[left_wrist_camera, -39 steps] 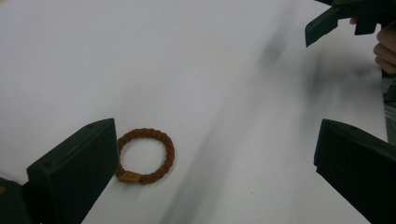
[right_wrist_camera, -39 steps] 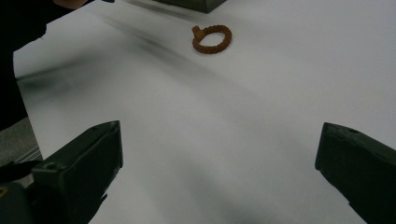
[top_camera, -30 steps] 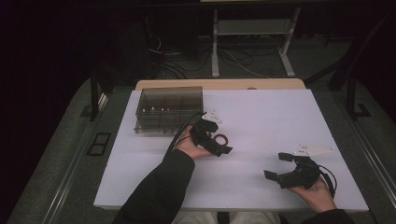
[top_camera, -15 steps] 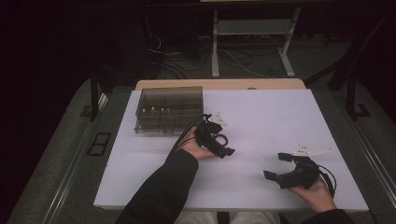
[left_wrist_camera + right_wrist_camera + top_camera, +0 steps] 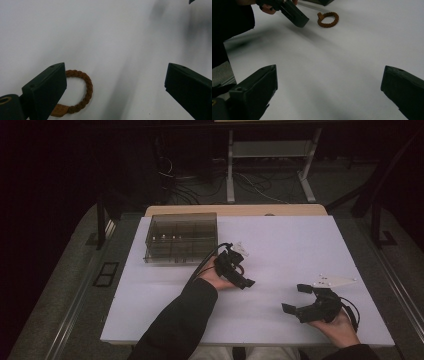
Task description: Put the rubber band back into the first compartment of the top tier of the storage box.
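one second has carried the left gripper a little rightward and nearer the table's middle in the high view. its jaws stand spread, empty, above the small brown braided cord bracelet, which lies flat on the white table at the lower left of the left gripper view. likely a pickup approach. the right gripper rests spread, lower right.

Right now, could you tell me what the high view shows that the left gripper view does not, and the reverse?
The high view alone shows the clear compartment box, the right gripper and the person's sleeve. The left gripper view alone shows the brown braided bracelet lying flat beside its left jaw, with a small tag. Both show the open left gripper over the white table.
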The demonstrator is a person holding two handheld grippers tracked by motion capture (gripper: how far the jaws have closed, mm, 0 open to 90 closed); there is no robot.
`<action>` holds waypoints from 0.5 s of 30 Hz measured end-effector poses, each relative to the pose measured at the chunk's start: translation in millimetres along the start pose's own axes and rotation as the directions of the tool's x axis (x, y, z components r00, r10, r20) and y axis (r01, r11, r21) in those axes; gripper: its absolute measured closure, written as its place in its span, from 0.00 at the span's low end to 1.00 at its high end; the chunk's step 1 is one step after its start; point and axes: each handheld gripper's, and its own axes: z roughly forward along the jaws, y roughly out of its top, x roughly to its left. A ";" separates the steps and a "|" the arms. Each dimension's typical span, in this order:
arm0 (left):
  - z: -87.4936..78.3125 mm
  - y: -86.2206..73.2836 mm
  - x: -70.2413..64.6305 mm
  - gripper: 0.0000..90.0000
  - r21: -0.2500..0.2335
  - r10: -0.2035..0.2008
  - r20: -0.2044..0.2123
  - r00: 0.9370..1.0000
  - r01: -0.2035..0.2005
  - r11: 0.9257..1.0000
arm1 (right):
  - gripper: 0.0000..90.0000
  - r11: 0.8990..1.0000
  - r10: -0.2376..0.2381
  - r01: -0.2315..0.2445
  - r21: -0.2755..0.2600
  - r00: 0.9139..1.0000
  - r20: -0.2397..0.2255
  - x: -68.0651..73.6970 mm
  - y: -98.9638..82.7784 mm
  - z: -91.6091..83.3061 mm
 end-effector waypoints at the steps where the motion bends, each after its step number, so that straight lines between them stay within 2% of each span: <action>1: 1.6 -0.4 0.1 0.05 0.002 -0.010 -0.002 1.000 0.010 1.000 | 0.00 1.000 0.001 -0.001 0.001 1.000 -0.001 0.1 0.0 0.0; 2: 0.4 -0.4 3.8 0.06 0.039 0.030 0.000 1.000 -0.030 0.999 | 0.00 1.000 0.005 -0.005 0.004 1.000 -0.001 0.3 0.1 0.0; 3: 2.4 -1.0 3.6 0.06 0.034 0.012 -0.001 1.000 -0.012 0.999 | 0.00 1.000 0.005 -0.005 0.004 1.000 -0.001 0.3 0.1 0.0; 4: 2.6 -1.5 5.6 0.07 0.049 0.026 -0.003 1.000 -0.026 0.998 | 0.00 1.000 0.004 -0.004 0.004 1.000 -0.002 0.4 0.1 0.0; 8: 6.8 -2.8 5.2 0.10 0.044 0.006 -0.002 1.000 -0.006 0.999 | 0.00 1.000 0.004 -0.004 0.005 1.000 -0.002 0.5 0.0 0.1; 13: 10.5 -3.7 5.4 0.14 0.061 0.013 -0.008 1.000 -0.012 0.998 | 0.00 1.000 0.004 -0.004 0.006 1.000 -0.003 0.7 0.1 0.2; 14: 12.9 -4.2 4.0 0.15 0.040 -0.011 -0.014 1.000 0.012 0.999 | 0.00 1.000 0.003 -0.003 0.006 1.000 -0.003 0.7 0.1 0.3; 15: 13.9 -4.3 4.4 0.15 0.039 -0.009 -0.017 1.000 0.009 0.999 | 0.00 1.000 0.003 -0.003 0.006 1.000 -0.003 0.7 0.1 0.3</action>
